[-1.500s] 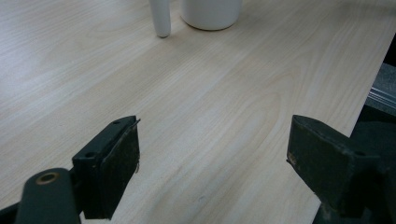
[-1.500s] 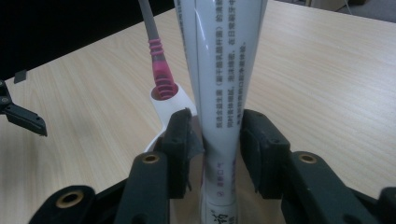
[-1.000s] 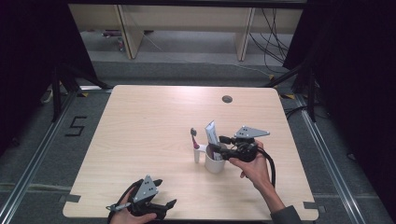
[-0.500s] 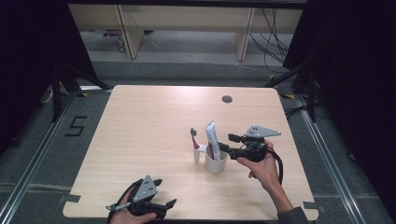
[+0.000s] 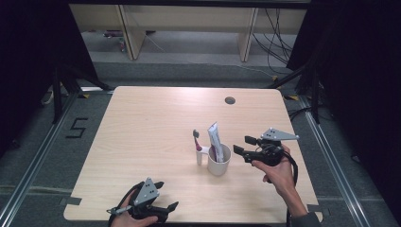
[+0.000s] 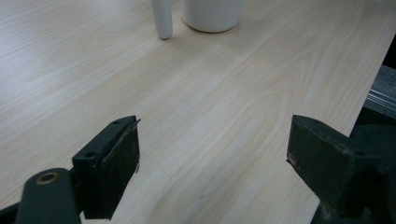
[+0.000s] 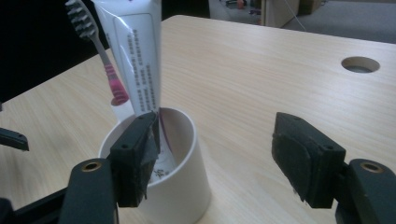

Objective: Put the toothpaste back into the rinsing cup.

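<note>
While the right gripper (image 5: 242,144) sits just right of the white cup (image 5: 219,160), its jaws have just been opening, nothing between them. Toothpaste tube (image 5: 215,140) stands in the cup, toothbrush (image 5: 197,142) just left. Left gripper (image 5: 163,198), released, rests at near edge.

Light wood-grain table (image 5: 151,127), rounded corners, one round cable hole (image 5: 230,100) near far edge, right of centre. Standing on it right of centre: white cup (image 5: 219,161) holding an upright toothpaste tube (image 5: 214,138); touching or just beside its left, a small white holder (image 5: 200,156) with a pink-necked toothbrush (image 5: 196,138)
</note>
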### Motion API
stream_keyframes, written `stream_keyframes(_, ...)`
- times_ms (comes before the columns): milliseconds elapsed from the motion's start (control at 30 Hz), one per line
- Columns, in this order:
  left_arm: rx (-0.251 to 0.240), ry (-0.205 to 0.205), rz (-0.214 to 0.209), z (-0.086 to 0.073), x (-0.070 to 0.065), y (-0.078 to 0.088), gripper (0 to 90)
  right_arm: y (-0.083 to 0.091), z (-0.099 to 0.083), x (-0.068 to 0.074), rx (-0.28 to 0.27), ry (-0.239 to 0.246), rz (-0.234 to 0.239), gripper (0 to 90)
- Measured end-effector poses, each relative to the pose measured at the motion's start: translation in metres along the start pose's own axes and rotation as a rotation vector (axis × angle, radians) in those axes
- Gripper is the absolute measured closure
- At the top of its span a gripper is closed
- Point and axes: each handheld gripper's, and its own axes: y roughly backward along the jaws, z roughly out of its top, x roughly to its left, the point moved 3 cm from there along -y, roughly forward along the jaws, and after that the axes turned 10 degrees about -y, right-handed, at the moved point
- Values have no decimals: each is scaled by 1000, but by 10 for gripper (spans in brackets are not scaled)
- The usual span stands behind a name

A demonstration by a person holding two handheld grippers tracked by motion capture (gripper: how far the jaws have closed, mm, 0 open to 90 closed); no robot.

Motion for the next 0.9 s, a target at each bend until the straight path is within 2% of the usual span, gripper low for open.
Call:
stream_keyframes(67,-3,15,-6,0,-2,-1,166,3,-2,-3,3,-7,-7,316)
stream_keyframes(100,11,-2,-10,0,0,0,166,5,-3,-4,5,-18,-11,315)
stream_keyframes(133,-22,27,-4,1,-3,-2,166,6,-4,-5,8,-26,-12,312)
stream_keyframes(167,-19,28,-4,1,-3,-1,166,9,-4,-9,2,8,-27,308)
stream_keyframes(233,-15,17,-3,1,-1,-1,166,12,-6,-9,10,-34,-21,300)
stream_keyframes(267,7,2,1,0,0,0,166,13,-7,-10,6,-47,-21,287)
stream_keyframes(300,3,6,0,0,0,0,166,15,-7,-13,0,-22,-38,271)
stream_keyframes(367,3,7,-1,0,0,0,166,18,-8,-14,9,-51,-43,260)
stream_keyframes(400,1,7,-1,0,0,0,166,19,-8,-17,-3,-28,-50,260)
stream_keyframes(467,-11,18,-5,1,-1,0,166,22,-10,-15,3,-72,-43,254)
stream_keyframes(533,2,5,-1,0,0,0,166,25,-12,-18,0,-51,-47,250)
stream_keyframes(600,-9,17,-5,1,-1,0,166,27,-15,-17,12,-77,-51,244)
stream_keyframes(667,-12,20,-6,1,-1,0,166,29,-16,-20,9,-59,-55,242)
stream_keyframes(733,1,6,-1,0,1,1,166,30,-19,-19,2,-81,-57,236)
stream_keyframes(767,0,8,0,0,1,0,166,32,-19,-21,11,-66,-59,236)
stream_keyframes(800,0,7,1,0,1,0,166,34,-20,-18,17,-92,-47,233)
stream_keyframes(867,-10,18,0,1,0,-1,166,37,-20,-21,8,-50,-65,229)
stream_keyframes(900,-5,16,2,1,0,0,166,39,-20,-20,15,-68,-60,229)
